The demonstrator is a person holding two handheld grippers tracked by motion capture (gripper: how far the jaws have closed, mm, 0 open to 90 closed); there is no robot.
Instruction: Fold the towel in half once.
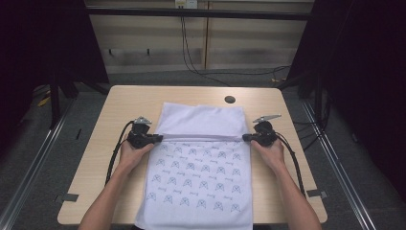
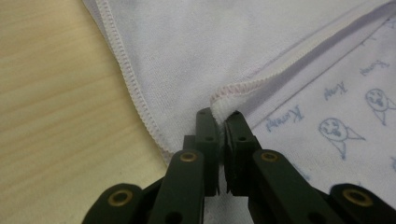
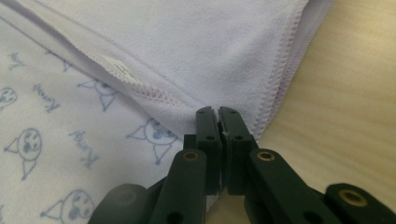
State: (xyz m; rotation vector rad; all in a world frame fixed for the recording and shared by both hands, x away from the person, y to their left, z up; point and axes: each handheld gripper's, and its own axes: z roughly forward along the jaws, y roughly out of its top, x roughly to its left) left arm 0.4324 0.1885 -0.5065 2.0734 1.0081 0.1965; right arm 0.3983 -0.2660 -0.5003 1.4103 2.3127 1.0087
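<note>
Pale lilac terry cloth, a towel printed with small blue cat faces, lies along the middle of the light wooden surface, its near end hanging over the front edge. At the left, the left gripper is clenched on 1 corner of the folded-over hem; in the left gripper view the stitched corner sits pinched between the 2 black jaws, which are closed tight on it. Between the hands the hem runs as a taut straight line across the cloth, plain side showing beyond it, printed side showing nearer the person. At the right, the right gripper is clamped the same way on the opposite corner; the right gripper view shows only a thin edge of fabric in its jaws.

I judge the fold to be about half done: both corners are grasped and carried over the printed face, but the flap is not yet laid down and nothing is released. What remains is drawing the hem to its resting place, setting it flat and letting go.

The hanging near end is cut off by the frame. A small white label near the hem is too blurred to read.
</note>
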